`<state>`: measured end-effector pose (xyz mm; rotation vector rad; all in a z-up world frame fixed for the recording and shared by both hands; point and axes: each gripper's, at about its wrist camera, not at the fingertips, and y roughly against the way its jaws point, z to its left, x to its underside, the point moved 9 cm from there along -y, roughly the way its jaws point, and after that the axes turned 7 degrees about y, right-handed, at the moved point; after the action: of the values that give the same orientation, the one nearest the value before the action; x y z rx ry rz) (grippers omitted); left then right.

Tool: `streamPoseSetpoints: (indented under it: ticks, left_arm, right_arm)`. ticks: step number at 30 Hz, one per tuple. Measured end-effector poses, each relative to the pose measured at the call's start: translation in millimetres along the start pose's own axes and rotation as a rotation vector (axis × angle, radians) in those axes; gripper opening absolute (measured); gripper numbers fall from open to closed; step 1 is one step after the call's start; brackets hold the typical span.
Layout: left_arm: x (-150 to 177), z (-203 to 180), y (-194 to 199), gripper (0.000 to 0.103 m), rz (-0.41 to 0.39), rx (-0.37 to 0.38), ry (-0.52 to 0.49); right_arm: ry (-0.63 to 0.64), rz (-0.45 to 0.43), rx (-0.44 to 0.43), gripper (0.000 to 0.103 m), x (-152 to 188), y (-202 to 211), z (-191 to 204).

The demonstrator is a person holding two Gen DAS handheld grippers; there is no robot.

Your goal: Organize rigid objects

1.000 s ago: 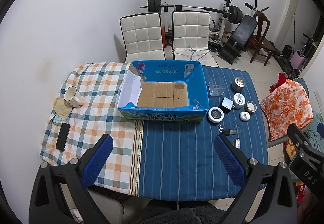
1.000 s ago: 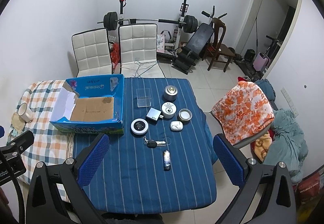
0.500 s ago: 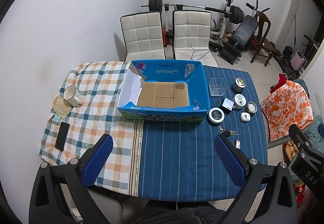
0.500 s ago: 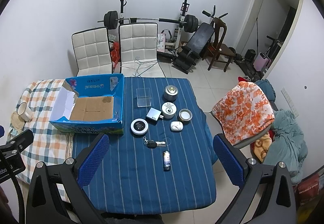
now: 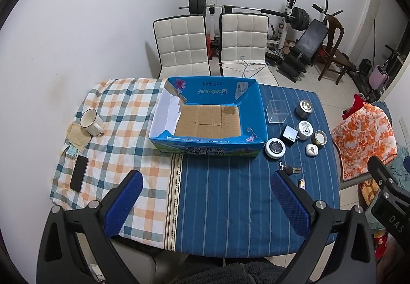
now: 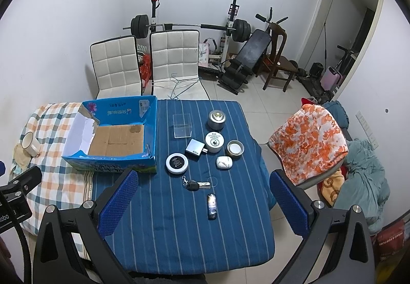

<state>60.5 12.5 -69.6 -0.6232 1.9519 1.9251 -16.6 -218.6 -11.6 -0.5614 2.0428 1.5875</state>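
Note:
An open blue cardboard box (image 5: pixel 208 149) (image 6: pixel 151 127) with nothing inside stands mid-table. To its right on the blue striped cloth lie several small items: a clear plastic box (image 6: pixel 182 125), a silver tin (image 6: pixel 216 119), a white round jar (image 6: pixel 214 142), a grey charger (image 6: pixel 196 149), a round white-rimmed disc (image 6: pixel 176 163), a white earbud case (image 6: pixel 224 162), a small gold tin (image 6: pixel 234 148), a car key (image 6: pixel 194 185) and a lighter (image 6: pixel 212 206). My left gripper (image 5: pixel 205 181) and right gripper (image 6: pixel 203 181) are both open and empty, high above the table's near edge.
A white mug (image 5: pixel 91 121) and a black phone (image 5: pixel 79 177) lie on the checked cloth at the left. Two white chairs (image 5: pixel 212 45) stand behind the table. A chair with an orange cloth (image 6: pixel 310 143) stands at the right. Gym gear lines the far wall.
Both views have shifted very slightly. The grippers stay open and nothing on the table has moved.

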Motion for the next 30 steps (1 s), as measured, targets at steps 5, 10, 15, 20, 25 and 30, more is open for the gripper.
streamPoseSetpoints:
  ticks: [5,10,15,20,25,30]
  left_arm:
    - [-2,0,-3,0.103,0.001,0.001,-0.001]
    - [-4,0,-6,0.103,0.003,0.004,-0.002]
    - [-6,-3,-10,0.103,0.01,0.016,-0.011]
    - [-15,-11,-17,0.103,0.009,0.057,-0.036]
    - [-36,-27,-38,0.103,0.011,0.111,-0.063]
    - [-60,-55,-84,0.103,0.08,0.15,-0.07]
  right_arm:
    - [0.0,0.0,-0.001,0.103,-1,-1,0]
    - [-0.002,0.001,-0.002,0.103,-4,-2,0]
    - [-0.009,0.008,-0.003,0.103,-6,-5,1]
    - [-0.043,0.045,-0.009,0.103,-4,-16,0]
    - [-0.121,0.101,0.005,0.103,3,-42,-17]
    - [-0.201,0.172,0.037,0.103,1,-98,-55]
